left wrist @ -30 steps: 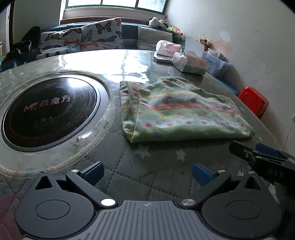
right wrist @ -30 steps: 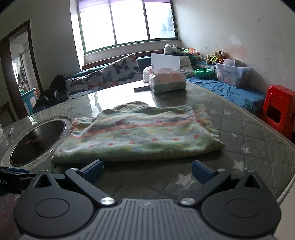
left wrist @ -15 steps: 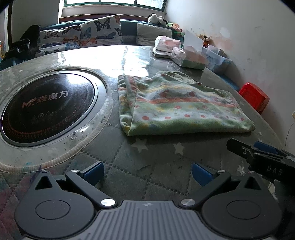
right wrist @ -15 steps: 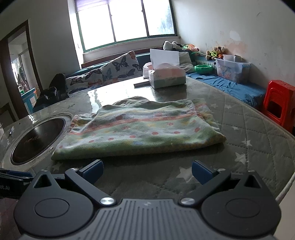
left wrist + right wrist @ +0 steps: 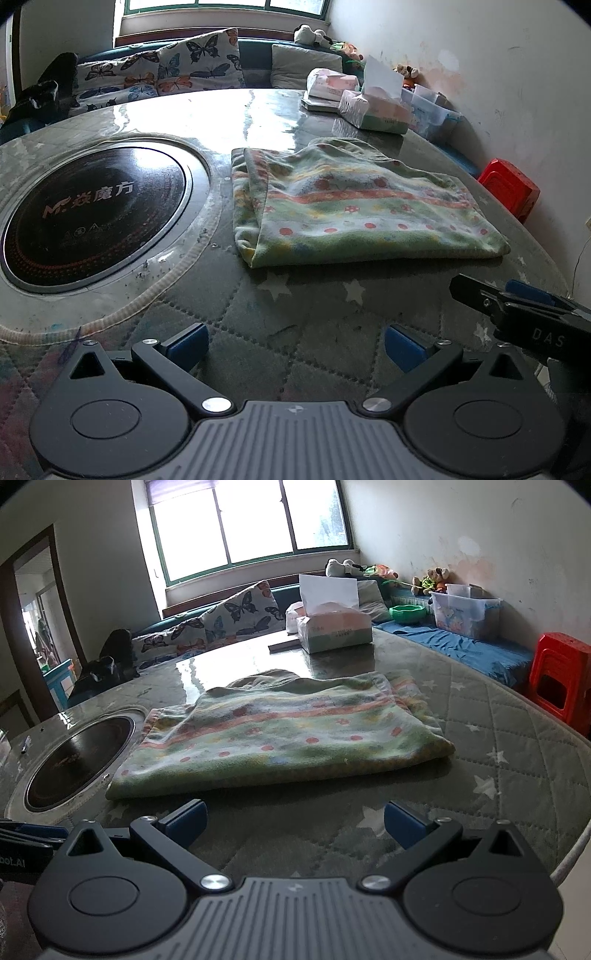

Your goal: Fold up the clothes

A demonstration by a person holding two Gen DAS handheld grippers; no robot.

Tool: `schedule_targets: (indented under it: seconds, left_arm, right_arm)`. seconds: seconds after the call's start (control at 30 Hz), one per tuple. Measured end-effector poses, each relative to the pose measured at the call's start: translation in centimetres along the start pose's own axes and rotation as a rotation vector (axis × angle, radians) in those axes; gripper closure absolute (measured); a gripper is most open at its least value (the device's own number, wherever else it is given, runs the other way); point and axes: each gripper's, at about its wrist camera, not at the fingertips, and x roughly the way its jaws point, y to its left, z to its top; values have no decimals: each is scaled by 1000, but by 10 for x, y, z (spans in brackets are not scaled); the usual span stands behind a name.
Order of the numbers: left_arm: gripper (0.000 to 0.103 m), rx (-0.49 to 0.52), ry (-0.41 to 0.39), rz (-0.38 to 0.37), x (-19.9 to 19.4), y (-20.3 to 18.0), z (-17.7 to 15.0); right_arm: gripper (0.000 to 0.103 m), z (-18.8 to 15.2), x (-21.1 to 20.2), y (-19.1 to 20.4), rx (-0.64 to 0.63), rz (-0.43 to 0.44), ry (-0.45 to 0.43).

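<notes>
1. The worktop, round and covered in a quilted star-print mat under a glossy sheet, fills more of both views than it did a second ago; more bare mat now lies between each claw and the cloth.
2. The round black cooktop set into the worktop sits left of the cloth, in the same spot as before.
3. The folded garment, a green fleece piece with orange stripes and red dots, lies flat on the worktop right of the cooktop, its folded edge toward the claws. Its shape and place match the earlier frames; nothing touches it.
4. The tissue box stands beyond the garment on the far side of the worktop, unmoved.
5. The red stool stands on the floor off the right edge of the worktop.
6. The left claw is released, its blue pads spread wide with nothing between them. It hovers above the mat, well short of the garment's near edge, having drawn back from it over the last second.
7. The right claw is likewise released and empty, just before the garment's near edge, and has also pulled back slightly. In the left view it shows at the right, apart from the cloth.
</notes>
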Motion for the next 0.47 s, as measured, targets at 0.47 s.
schedule_targets:
  seconds: [0.47]
  left_arm:
    - [0,11,-1,2,0,-4,-1]
  right_arm:
    - [0,0,0,1,0,9,2]
